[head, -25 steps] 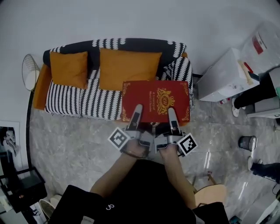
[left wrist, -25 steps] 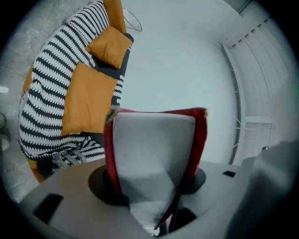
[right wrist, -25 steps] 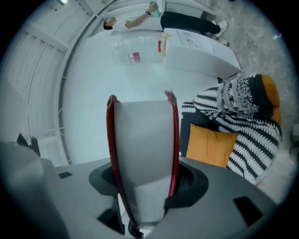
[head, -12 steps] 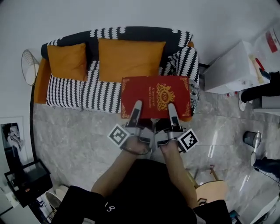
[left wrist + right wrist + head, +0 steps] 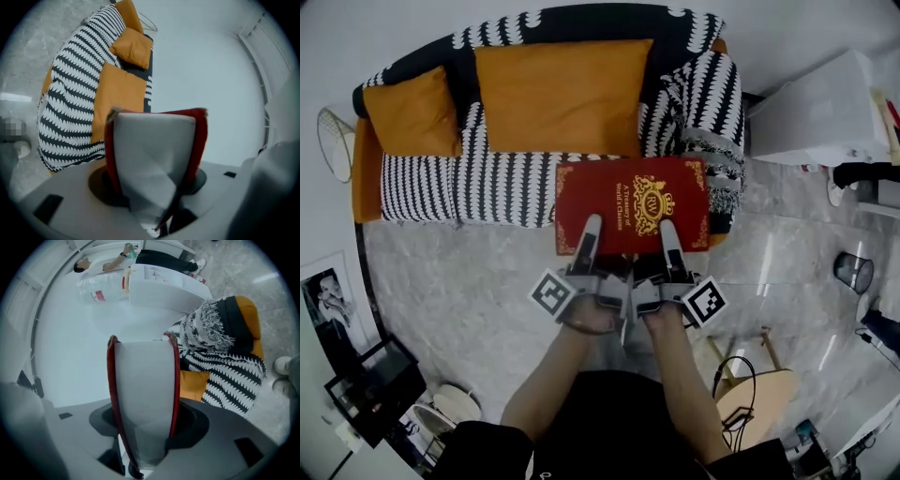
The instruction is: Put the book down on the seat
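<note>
1. Left gripper [image 5: 592, 231]: clamped on the book's near edge, left of centre. Its own view shows red covers and the page block filling the jaws.
2. Book [image 5: 633, 202]: flat, cover up, gold crest showing, at the front edge of the seat's right half. The far edge is over the striped seat [image 5: 459, 187] and the near edge hangs out over the floor [image 5: 441, 272]. Can't tell whether it touches the seat yet.
3. Right gripper [image 5: 667, 231]: same grip, right of centre, jaws closed on covers and pages.
4. Step, my read: you're in the lowering phase and placement isn't finished. Both grips carry the load.
5. Next: move it further in so most of the book sits over the seat and set it down level. Then open both jaws together and pull straight back. Release one side early and it will likely tip off the edge.
6. Surface: soft black-and-white cover, with a free patch left of the book. A small cushion [image 5: 408, 112] and a big cushion [image 5: 558, 94] lean on the backrest, and a fringed throw [image 5: 703, 103] lies over the right arm. Expect the book to sink a little.
7. Room, left to right: picture [image 5: 328, 300], rack [image 5: 375, 389], marble floor, stool [image 5: 755, 403], cabinet [image 5: 816, 112], bin [image 5: 855, 272].
</note>
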The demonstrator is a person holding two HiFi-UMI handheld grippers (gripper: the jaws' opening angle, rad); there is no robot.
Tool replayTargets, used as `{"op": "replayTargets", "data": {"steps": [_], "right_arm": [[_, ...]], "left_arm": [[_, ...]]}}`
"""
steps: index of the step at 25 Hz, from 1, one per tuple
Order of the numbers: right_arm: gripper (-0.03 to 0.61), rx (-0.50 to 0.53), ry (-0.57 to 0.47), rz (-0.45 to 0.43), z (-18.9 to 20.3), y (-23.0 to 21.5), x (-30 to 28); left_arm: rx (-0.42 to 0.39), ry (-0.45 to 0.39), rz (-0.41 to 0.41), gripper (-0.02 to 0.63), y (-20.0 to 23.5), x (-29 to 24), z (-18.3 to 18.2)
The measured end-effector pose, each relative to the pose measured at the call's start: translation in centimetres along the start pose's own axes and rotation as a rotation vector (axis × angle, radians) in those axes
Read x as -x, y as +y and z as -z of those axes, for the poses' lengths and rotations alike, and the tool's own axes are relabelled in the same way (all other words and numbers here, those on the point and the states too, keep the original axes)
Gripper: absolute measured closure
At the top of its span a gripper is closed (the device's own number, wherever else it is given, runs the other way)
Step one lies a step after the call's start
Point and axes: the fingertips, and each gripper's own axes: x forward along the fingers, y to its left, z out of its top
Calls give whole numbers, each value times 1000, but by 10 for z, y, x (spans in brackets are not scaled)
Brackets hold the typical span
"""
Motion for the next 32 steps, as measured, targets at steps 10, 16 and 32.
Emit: {"op": "replayTargets", "data": {"steps": [10,16,32], "right_arm": [[336,-26,0,93,-29,-139,-62],[331,-51,27,92,-32,-209,-88],[331,-114,46,200,-26,-269,-99]], "left_arm": [[-6,20,-114,374,138,-69,-24],[-84,84,-136,374,197,-101,-41],[-31,135,-250,365,260,-101,-49]]}}
